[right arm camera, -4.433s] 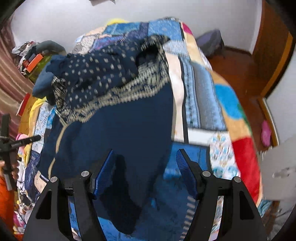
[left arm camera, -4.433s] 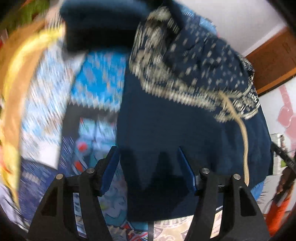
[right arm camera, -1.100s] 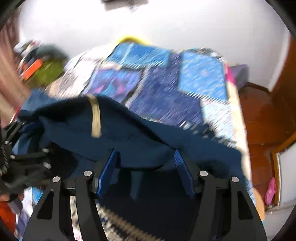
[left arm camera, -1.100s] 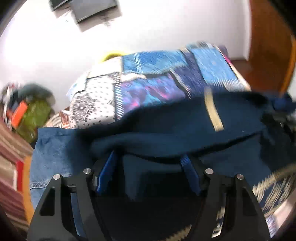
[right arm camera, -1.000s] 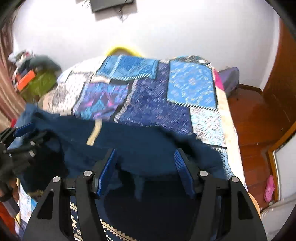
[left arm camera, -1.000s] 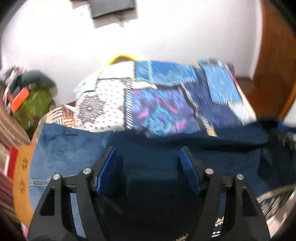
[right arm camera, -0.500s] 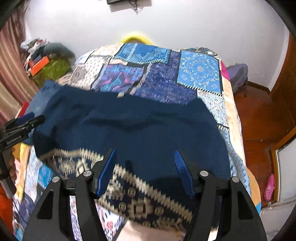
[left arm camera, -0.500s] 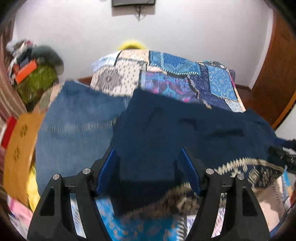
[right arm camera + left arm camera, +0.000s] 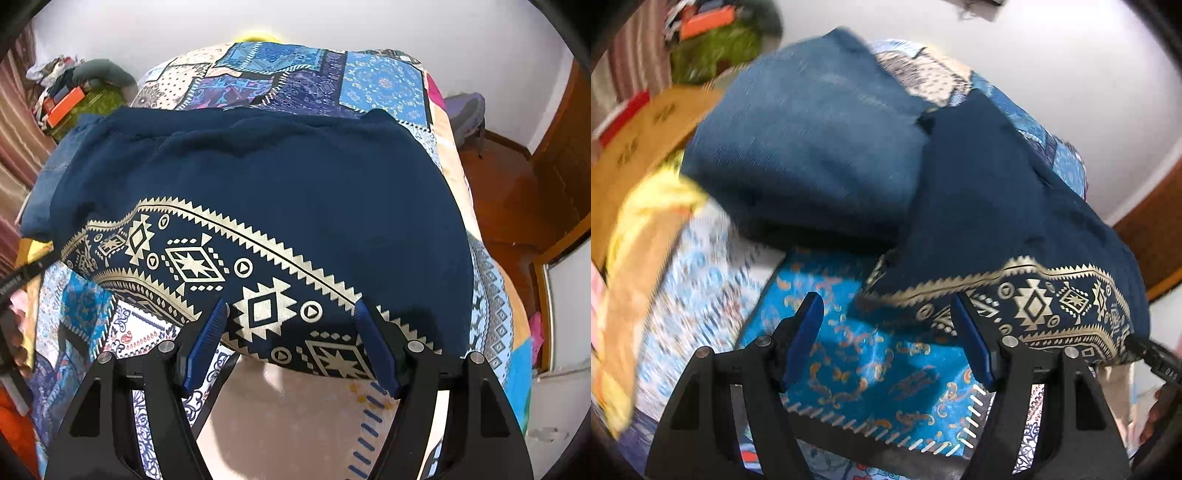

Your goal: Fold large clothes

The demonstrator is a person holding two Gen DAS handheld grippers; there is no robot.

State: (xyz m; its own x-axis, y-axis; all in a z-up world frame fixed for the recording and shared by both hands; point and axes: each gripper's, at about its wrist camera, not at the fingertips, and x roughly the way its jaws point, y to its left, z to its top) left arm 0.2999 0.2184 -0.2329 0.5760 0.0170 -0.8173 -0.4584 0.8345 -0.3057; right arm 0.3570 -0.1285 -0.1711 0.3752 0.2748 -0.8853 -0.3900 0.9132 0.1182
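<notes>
The right gripper (image 9: pixel 290 347) stood spread, its jaws having just been opening, with the patterned hem of the navy garment (image 9: pixel 280 192) lying between the blue pads but not pinched by them. The left gripper (image 9: pixel 886 339) was likewise spread and held nothing; only the bright blue patch of the patchwork bedspread (image 9: pixel 871 362) showed between its pads, and the hem's corner lay just beside its right-hand pad.

Outward from there, the garment filled the middle of the right wrist view, spread across the bed with its gold-printed border curving from the left edge down to the lower centre. In the left wrist view it occupied the right half of the frame, and its upper edge overlapped a blue denim piece (image 9: pixel 812 140) at upper centre. A yellow cloth (image 9: pixel 646 221) blurred along the left edge.

The fold looked laid but not neat. The main risk was probably that a gripper drawn back low would catch the loose hem and drag it open. The overlap with the denim could also cause trouble: a later grasp near that edge might take both layers and pull the denim along.
</notes>
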